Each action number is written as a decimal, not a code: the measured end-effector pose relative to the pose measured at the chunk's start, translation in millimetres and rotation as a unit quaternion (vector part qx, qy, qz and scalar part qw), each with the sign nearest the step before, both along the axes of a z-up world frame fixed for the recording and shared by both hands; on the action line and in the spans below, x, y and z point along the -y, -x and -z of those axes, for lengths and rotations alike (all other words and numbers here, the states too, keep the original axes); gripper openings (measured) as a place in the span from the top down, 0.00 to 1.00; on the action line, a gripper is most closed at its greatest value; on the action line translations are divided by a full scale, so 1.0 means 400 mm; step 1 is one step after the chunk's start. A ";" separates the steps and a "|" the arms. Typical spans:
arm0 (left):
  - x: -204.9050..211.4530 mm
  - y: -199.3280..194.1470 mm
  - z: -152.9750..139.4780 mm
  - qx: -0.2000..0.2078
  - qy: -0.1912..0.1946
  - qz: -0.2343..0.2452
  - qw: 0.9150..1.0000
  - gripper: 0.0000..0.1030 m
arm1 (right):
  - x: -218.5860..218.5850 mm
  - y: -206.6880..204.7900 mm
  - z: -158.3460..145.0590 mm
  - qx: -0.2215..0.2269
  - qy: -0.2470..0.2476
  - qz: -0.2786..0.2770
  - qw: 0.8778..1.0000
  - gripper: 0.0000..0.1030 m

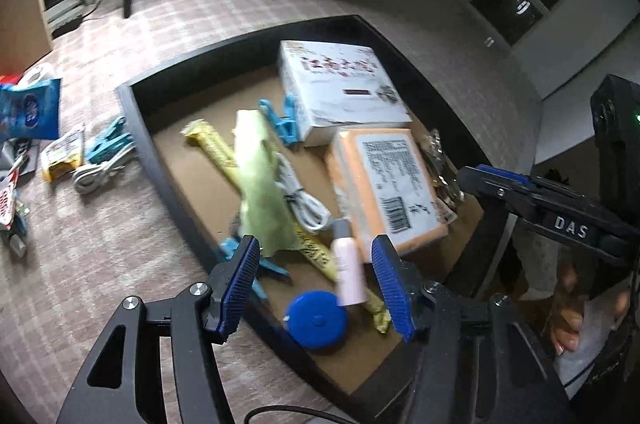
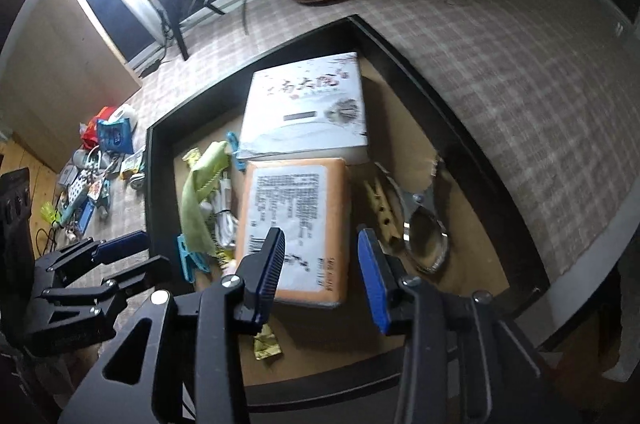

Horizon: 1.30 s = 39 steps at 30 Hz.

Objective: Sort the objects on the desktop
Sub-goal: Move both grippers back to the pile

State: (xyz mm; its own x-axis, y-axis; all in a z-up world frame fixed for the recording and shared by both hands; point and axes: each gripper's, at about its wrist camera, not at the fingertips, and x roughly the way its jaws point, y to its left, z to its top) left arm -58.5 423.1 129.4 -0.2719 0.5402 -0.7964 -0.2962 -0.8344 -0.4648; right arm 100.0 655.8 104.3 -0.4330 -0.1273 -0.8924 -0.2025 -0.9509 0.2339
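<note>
Desktop objects lie in a black tray (image 1: 136, 112) on the checked tablecloth (image 1: 180, 24). Left gripper (image 1: 316, 284) hangs over the tray's near end, jaws spread, gripping nothing; a green cloth (image 1: 260, 184) and a pink bottle (image 1: 349, 270) lie beyond and between its fingers. Right gripper (image 2: 322, 268) hovers with jaws spread above the orange packet (image 2: 296, 216), which lies just beside a white box (image 2: 308, 108).

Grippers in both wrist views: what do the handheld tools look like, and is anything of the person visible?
Both the left gripper and right gripper are black angular metal linkages with silver pivot bolts. Their fingers carry ribbed blue pads. The right gripper, seen from the left view, bears white "DAS" lettering and a green light. A thin black cable loops at the bottom. A hand shows beside light fabric.
</note>
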 end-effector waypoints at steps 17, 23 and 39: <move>0.337 0.034 0.046 0.012 0.031 -0.096 0.995 0.46 | 0.219 0.171 -0.044 -0.026 0.003 -0.097 0.995 0.57; 0.492 0.053 0.062 0.009 0.059 -0.126 0.990 0.46 | 0.357 0.255 -0.068 -0.037 -0.008 -0.161 0.986 0.56; 0.847 0.177 0.181 0.034 0.165 -0.066 0.984 0.34 | 0.694 0.511 -0.052 -0.027 -0.060 -0.324 0.944 0.44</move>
